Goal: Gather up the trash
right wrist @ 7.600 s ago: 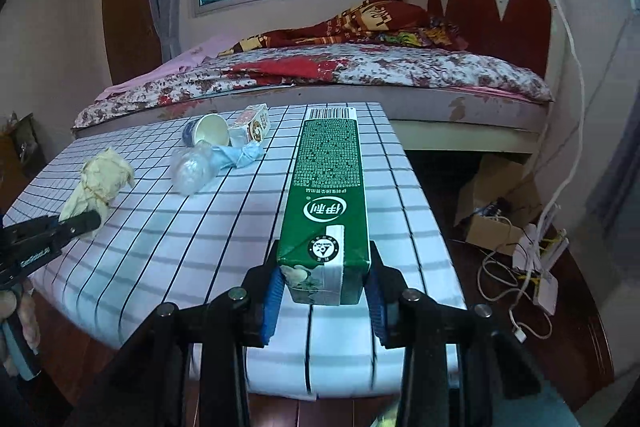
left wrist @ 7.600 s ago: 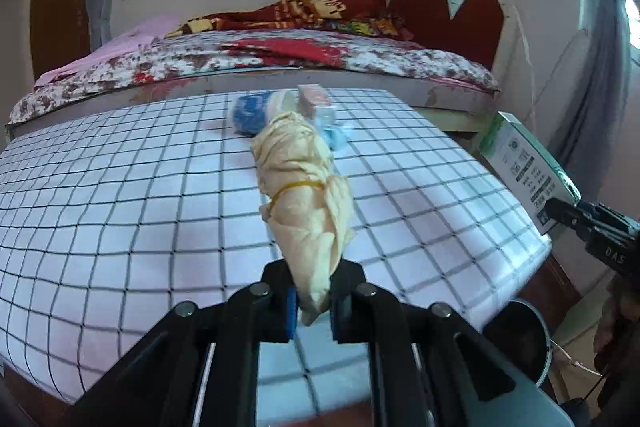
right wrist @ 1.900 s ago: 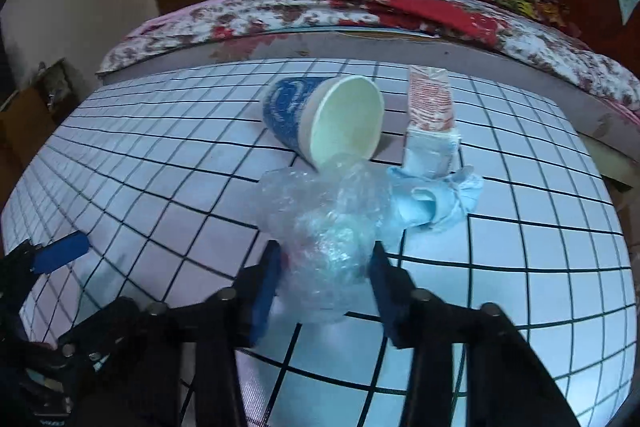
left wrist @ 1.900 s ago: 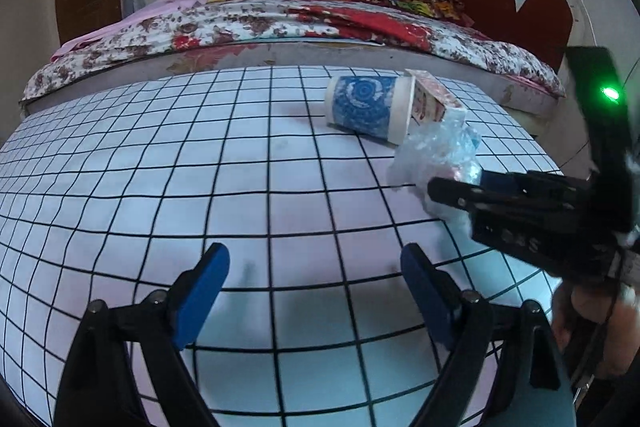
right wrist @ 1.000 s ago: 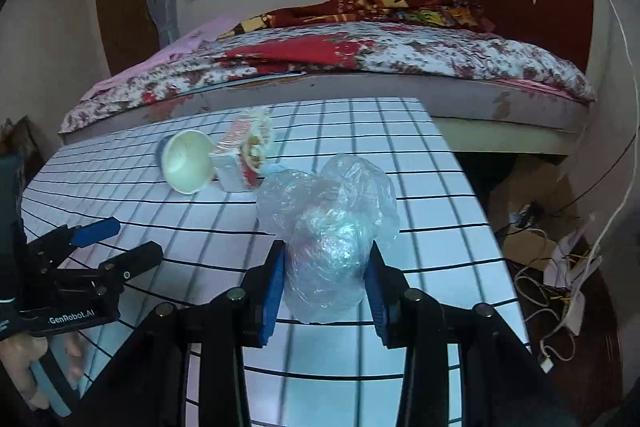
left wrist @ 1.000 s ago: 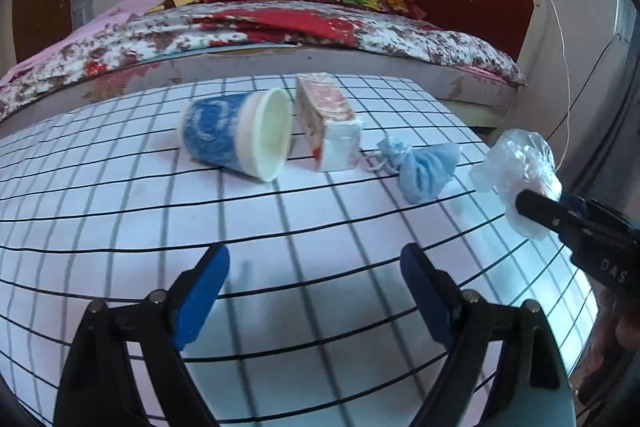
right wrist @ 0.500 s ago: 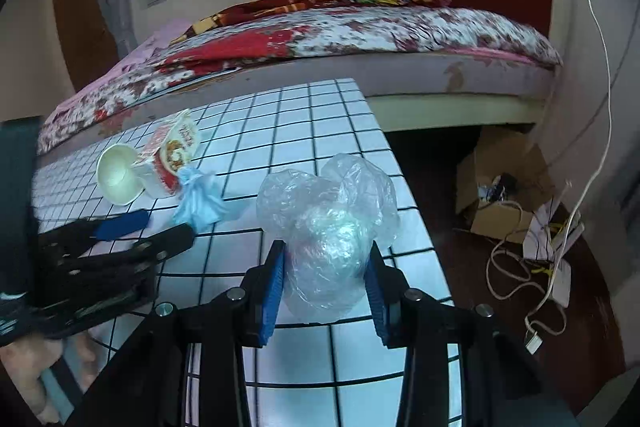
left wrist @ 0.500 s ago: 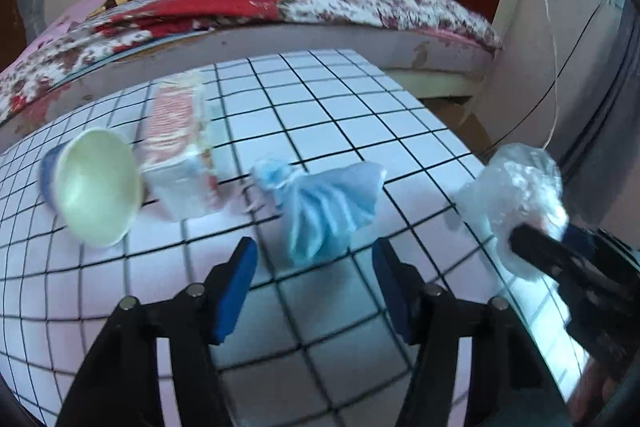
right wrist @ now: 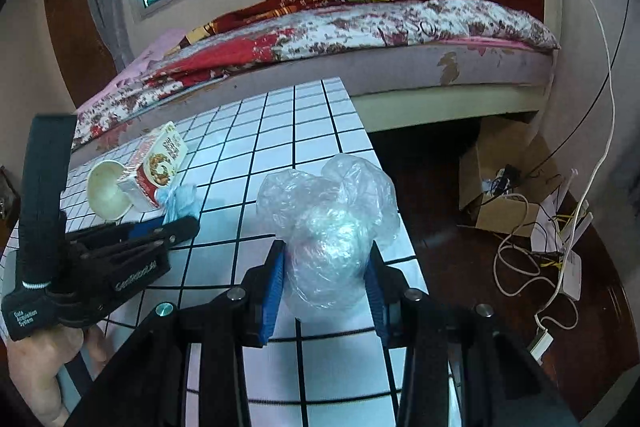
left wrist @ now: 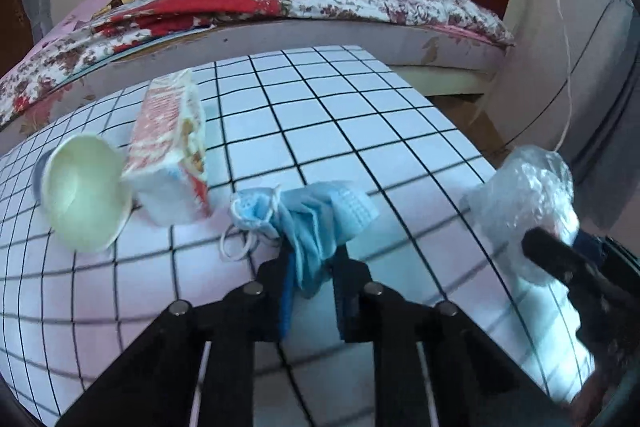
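Now left tool (left wrist: 310, 269) around mask (left wrist: 316, 215).

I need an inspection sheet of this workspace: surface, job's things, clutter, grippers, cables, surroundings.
Surface: white black-gridded tabletop.
Job's things: crumpled light-blue face mask; clear crumpled plastic bag; tipped paper cup; red-white snack carton beside the cup.
Clutter: nothing seen.
Grippers: left gripper closing, mask between its jaws; right gripper shut on bag.
Cables: white cords on floor.
Surroundings: floral-covered bed; cardboard box.
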The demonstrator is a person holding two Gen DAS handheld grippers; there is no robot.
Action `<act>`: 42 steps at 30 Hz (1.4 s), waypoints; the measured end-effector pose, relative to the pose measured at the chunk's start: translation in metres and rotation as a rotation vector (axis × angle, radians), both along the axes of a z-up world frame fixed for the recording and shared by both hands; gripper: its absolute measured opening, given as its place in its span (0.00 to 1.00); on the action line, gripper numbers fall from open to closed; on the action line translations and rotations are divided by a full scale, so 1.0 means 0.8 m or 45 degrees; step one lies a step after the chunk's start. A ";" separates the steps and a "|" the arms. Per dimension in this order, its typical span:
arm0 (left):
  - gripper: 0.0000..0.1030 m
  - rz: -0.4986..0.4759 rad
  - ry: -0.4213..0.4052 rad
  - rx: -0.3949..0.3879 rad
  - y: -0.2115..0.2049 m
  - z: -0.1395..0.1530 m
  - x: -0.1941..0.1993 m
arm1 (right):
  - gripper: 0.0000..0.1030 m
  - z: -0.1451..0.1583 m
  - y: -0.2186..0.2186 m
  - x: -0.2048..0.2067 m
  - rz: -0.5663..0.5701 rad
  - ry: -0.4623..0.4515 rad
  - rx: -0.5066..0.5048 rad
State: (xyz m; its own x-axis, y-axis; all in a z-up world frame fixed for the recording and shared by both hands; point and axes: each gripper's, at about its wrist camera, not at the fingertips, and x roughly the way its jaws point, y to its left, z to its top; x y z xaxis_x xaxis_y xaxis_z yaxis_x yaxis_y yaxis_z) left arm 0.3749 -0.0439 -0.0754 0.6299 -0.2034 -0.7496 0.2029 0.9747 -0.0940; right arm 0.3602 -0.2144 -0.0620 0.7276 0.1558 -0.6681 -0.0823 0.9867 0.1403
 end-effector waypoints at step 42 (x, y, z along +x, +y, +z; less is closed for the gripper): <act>0.17 -0.154 -0.322 -0.039 -0.010 0.092 -0.308 | 0.39 0.085 -0.023 -0.321 -0.047 -0.254 -0.055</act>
